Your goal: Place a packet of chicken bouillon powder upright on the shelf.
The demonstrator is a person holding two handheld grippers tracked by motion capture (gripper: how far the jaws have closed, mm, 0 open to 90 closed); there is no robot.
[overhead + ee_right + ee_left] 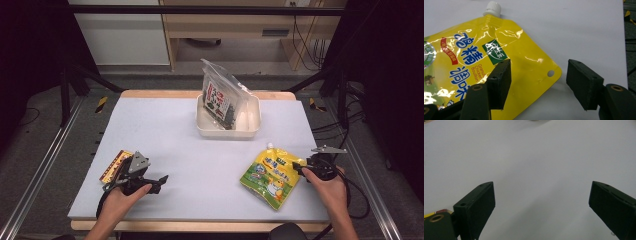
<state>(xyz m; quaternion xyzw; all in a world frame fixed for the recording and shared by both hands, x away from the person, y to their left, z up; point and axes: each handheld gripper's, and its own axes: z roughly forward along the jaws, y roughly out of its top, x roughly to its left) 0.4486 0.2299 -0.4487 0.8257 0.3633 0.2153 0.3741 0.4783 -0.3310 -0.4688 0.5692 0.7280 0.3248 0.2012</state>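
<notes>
Fingers (499,83) of the right gripper (303,168) stand apart and empty around the corner of the yellow bouillon pouch (269,176), which lies flat on the counter (165,140) in front of the white tub (252,127), so the grasp seems in hand, with closing next.

1. The high view looks forward and down from above my side, taking in the whole table (165,135).
2. My left gripper (541,202) view skims close over bare tabletop.
3. My right gripper (539,80) view sits close on the yellow pouch (474,57), which the high view shares.
</notes>
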